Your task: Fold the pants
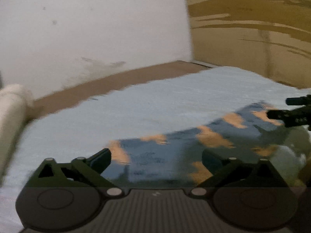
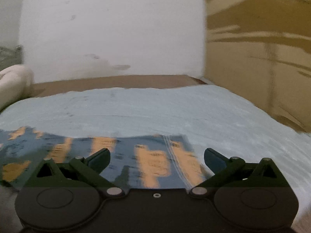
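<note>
Left wrist view: left gripper (image 1: 156, 158), fingers spread wide, grasping nothing, low centre of frame. Pants (image 1: 175, 151), blue with orange patches, flat on pale blue bedcover (image 1: 136, 106), lower right. Right gripper (image 2: 157, 157), likewise spread and empty, above a stitched seam. Step judged: approach before the first fold. Next move: each gripper needs a cloth edge pinched.
</note>
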`<state>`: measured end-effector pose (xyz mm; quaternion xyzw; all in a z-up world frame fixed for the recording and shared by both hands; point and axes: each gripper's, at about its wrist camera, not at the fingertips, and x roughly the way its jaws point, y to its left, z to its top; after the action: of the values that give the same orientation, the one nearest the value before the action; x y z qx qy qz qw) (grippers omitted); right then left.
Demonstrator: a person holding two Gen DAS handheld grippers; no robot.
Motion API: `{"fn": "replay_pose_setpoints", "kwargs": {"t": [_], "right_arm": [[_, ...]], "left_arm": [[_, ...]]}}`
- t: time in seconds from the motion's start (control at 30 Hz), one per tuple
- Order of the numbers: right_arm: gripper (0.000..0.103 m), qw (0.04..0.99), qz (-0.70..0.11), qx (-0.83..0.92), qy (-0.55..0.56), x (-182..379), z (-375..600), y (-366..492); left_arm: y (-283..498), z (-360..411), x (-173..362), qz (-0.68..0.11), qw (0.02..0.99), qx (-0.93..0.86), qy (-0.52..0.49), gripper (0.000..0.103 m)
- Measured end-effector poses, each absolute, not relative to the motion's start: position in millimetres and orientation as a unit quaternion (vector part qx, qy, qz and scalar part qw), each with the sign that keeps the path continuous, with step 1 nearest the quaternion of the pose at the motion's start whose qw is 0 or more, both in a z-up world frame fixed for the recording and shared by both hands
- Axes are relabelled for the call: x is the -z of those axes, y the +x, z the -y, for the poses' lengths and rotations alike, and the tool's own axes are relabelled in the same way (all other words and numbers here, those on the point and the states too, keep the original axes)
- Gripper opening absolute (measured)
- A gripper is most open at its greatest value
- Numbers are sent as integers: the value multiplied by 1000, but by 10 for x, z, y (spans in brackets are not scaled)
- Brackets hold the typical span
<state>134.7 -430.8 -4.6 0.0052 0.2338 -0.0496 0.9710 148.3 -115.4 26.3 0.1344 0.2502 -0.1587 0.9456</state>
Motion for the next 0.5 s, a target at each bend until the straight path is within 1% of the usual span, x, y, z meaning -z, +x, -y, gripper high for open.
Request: {"fn": "replay_pose_setpoints", "kwargs": {"t": [0.13,0.27,0.37,0.43,0.5], "right_arm": [[102,969,-246,-25,2,42,3874,1635],[102,959,-267,-94,2,64,3424,1897],[102,952,-274,-134,-17,68,3090,2016],[102,947,-280,-155,-30,68,2902,2091],[102,942,-286,-169,-43,62,2712,2149]], "left_arm": [[1576,639,-317,-242,954,83,156,102],[1698,44,-196,-273,951,4,145,102],[1736,-439,-68,-292,950,-29,105,102],[1782,-724,6,-304,950,-37,63,98],[1842,-954,55,-314,949,-31,20,93]]}}
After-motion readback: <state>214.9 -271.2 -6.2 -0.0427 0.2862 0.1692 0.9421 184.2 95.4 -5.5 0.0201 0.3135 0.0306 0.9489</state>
